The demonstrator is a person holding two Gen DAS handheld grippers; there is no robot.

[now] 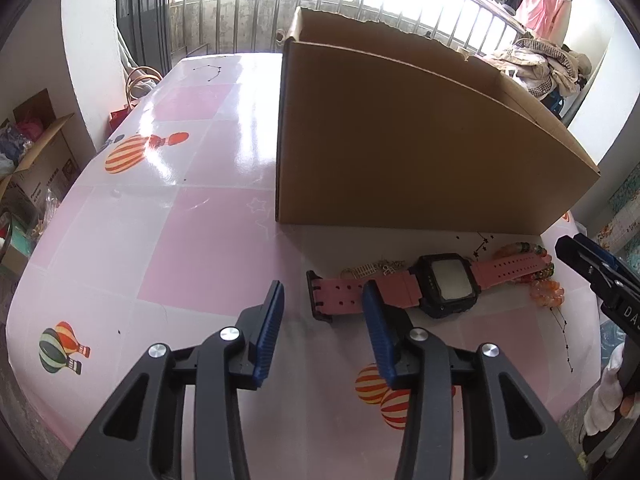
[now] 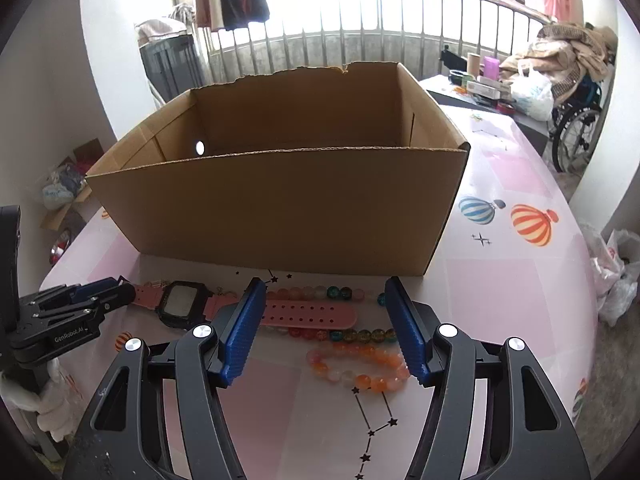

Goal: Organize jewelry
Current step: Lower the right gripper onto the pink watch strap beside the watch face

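A big open cardboard box (image 2: 280, 208) stands on the pink tabletop (image 2: 500, 288), toward its far edge. Its torn rim shows in the right wrist view, and the part of the inside that can be seen holds nothing; the floor of the box is hidden behind its near wall.

All the jewelry lies on the tabletop just in front of the box's near wall. Furthest left is a pink-strapped watch (image 1: 444, 284) with a black case, lying flat with its straps stretched out. A thin gold chain (image 1: 370, 269) sits behind its left strap, close to the box. The watch's right strap lies across a string of mixed coloured beads (image 2: 352, 335), and just nearer than that rests an orange bead bracelet (image 2: 360, 368).

The left tongs (image 1: 323, 300) are spread with nothing pinched. One blue pad sits just beside the buckle end of the left strap, but whether it touches the strap cannot be told. The right tongs (image 2: 326, 292) are also spread and grip nothing; they hover over the beads and the right strap, with the orange bracelet lying between their pads.

Nothing stands between the jewelry and the box.
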